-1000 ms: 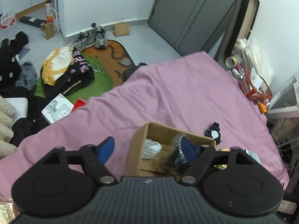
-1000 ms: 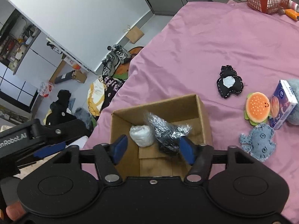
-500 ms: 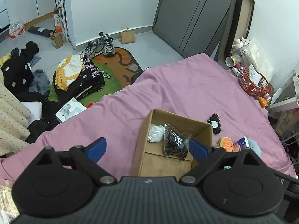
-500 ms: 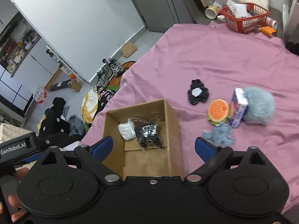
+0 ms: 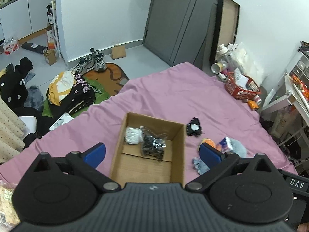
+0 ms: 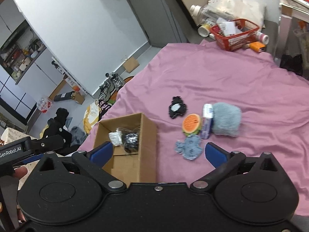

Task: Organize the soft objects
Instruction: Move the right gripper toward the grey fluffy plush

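Note:
An open cardboard box (image 5: 175, 154) (image 6: 148, 139) sits on the pink bedsheet (image 5: 173, 100). Inside it lie a white bundle (image 5: 132, 135) (image 6: 114, 137) and a black item in clear plastic (image 5: 153, 147) (image 6: 131, 139). To the box's right lie a black-and-white plush (image 6: 177, 107), an orange burger plush (image 6: 191, 124), a small blue-white packet (image 6: 206, 121), a grey fluffy plush (image 6: 226, 119) and a blue-grey flat plush (image 6: 190, 147). My left gripper (image 5: 152, 153) is open, high above the box. My right gripper (image 6: 158, 152) is open and empty, above the box's right wall.
A red basket (image 6: 234, 34) with bottles and cups stands at the bed's far corner. Clothes (image 5: 69, 90), shoes (image 5: 94, 62) and boxes lie on the floor left of the bed. A white shelf (image 5: 295, 94) stands at the right. A hand (image 6: 19, 172) holds the left gripper.
Both grippers have risen and pulled back from the box, and their fingers have spread wider. The black plastic-wrapped item stays in the box. The right view now shows more of the plush toys.

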